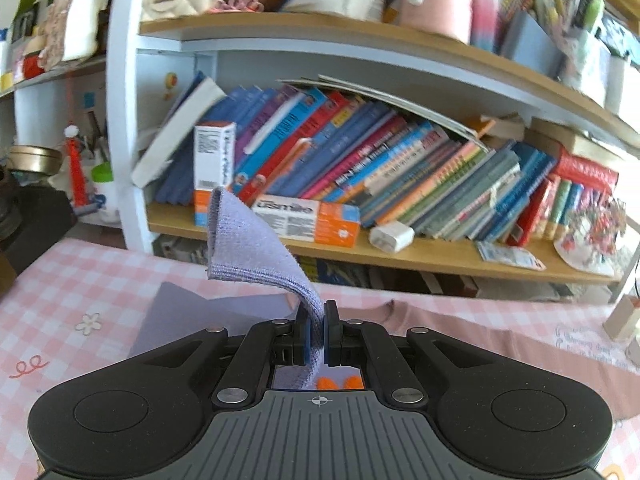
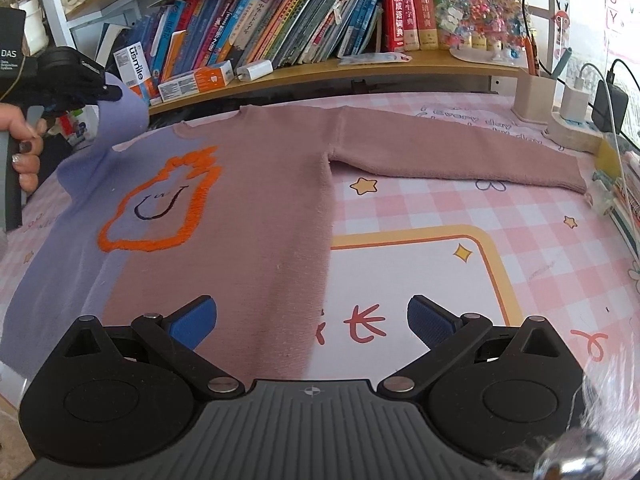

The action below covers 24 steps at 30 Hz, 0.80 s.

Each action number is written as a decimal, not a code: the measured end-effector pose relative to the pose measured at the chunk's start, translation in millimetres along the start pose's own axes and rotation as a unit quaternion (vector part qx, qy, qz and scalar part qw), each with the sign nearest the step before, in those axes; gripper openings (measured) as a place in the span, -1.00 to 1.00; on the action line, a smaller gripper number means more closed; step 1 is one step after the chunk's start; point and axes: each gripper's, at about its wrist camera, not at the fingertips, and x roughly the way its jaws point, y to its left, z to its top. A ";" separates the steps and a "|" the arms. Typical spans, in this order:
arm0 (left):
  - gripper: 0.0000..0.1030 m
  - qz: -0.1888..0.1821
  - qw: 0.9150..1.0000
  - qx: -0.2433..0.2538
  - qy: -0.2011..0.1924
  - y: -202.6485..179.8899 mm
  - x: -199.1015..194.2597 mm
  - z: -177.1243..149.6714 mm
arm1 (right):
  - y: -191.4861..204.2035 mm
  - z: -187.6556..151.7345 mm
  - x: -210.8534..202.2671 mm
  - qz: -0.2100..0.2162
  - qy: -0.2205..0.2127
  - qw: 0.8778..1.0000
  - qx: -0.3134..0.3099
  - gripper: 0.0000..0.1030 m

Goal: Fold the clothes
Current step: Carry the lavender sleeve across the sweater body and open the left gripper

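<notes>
One sweater lies front-up on the counter, which wears a pink checked cloth with star and flower prints. It is a two-tone knit: the wearer's-right side lavender, the rest dusty mauve, with an orange fuzzy outline on the chest enclosing a small dark smile. Two sleeves can be counted. The mauve sleeve stretches flat across the counter toward the power strip at the far edge. The lavender sleeve is lifted off the surface.

The left gripper has its blue pads pressed together on that lavender sleeve; the cuff stands up and curls over above the fingers in the left wrist view, with the bookshelf behind it. That view shows only a patch of lavender knit and the checked cloth. The right wrist view alone shows the whole garment, and also the left gripper from outside, raised at the sweater's lavender shoulder, with the person's hand on its handle.

The right gripper has its two blue pads spread wide apart, holding nothing, above the sweater's lower hem at the mauve side edge.

One row of leaning books fills the shelf, with two white-and-orange boxes in front.
</notes>
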 end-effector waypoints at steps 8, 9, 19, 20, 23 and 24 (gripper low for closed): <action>-0.93 0.002 0.999 0.030 0.032 -31.0 25.5 -6.1 | -2.3 1.5 2.1 0.004 0.003 1.000 0.001 1.00; -0.93 0.003 0.999 0.035 0.035 -34.4 28.4 -7.8 | -2.6 1.6 1.9 0.003 0.004 1.000 0.000 1.00; -0.85 0.008 0.994 0.086 0.067 -63.7 54.7 -27.1 | -11.9 -0.6 2.0 -0.009 0.011 1.000 0.009 1.00; -0.83 -0.001 0.994 0.088 0.070 -66.5 54.2 -28.8 | -12.4 -1.1 2.0 -0.010 0.012 1.000 0.010 1.00; -0.68 -0.028 0.992 0.094 0.080 -74.7 52.8 -33.8 | -12.3 -2.0 1.4 -0.012 0.014 1.000 0.011 1.00; -0.45 -0.037 0.991 0.096 0.083 -77.4 52.4 -35.5 | -12.3 -2.1 1.2 -0.013 0.014 1.000 0.011 1.00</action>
